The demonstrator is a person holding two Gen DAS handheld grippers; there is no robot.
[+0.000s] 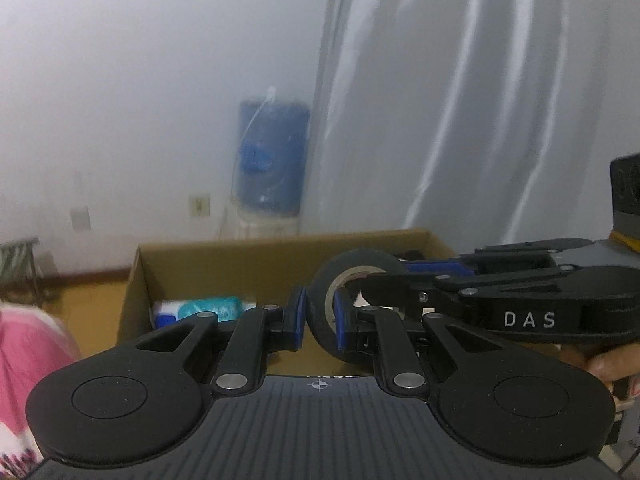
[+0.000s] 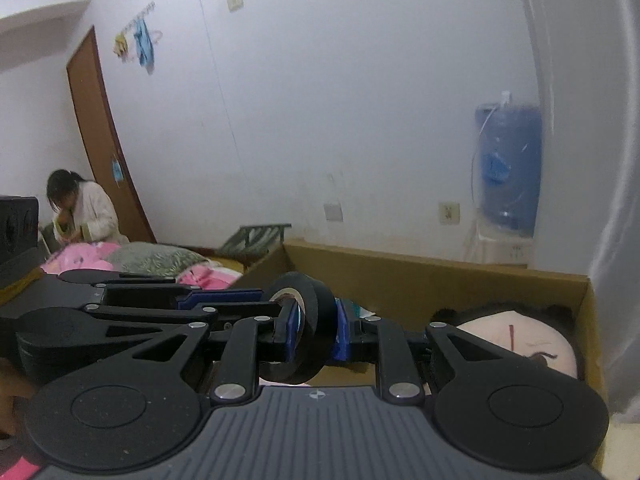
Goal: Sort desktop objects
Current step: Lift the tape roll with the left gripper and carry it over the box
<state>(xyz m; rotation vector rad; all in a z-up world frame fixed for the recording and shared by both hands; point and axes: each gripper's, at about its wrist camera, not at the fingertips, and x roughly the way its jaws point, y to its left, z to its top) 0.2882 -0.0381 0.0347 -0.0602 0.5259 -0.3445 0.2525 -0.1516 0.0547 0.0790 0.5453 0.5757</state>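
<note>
Tape roll (image 1: 352, 304) stands on edge, both claws, left (image 1: 320, 316) and right (image 2: 316, 334), clenched on its band.

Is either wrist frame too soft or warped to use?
Left wrist: background hazy, pink cloth smeared, tape roll and left gripper sharp. Right wrist: sharper overall, door bowed by fisheye, tape and right gripper clear.

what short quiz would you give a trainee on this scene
1. True or false: only the left gripper clamps the black tape roll.
2. Over which container is the roll held?
3. Which lies inside that container? A blue-and-white packet B mug C scissors
Key: 1 false, the right gripper clamps it too. 2 the cardboard box. 3 A.
</note>
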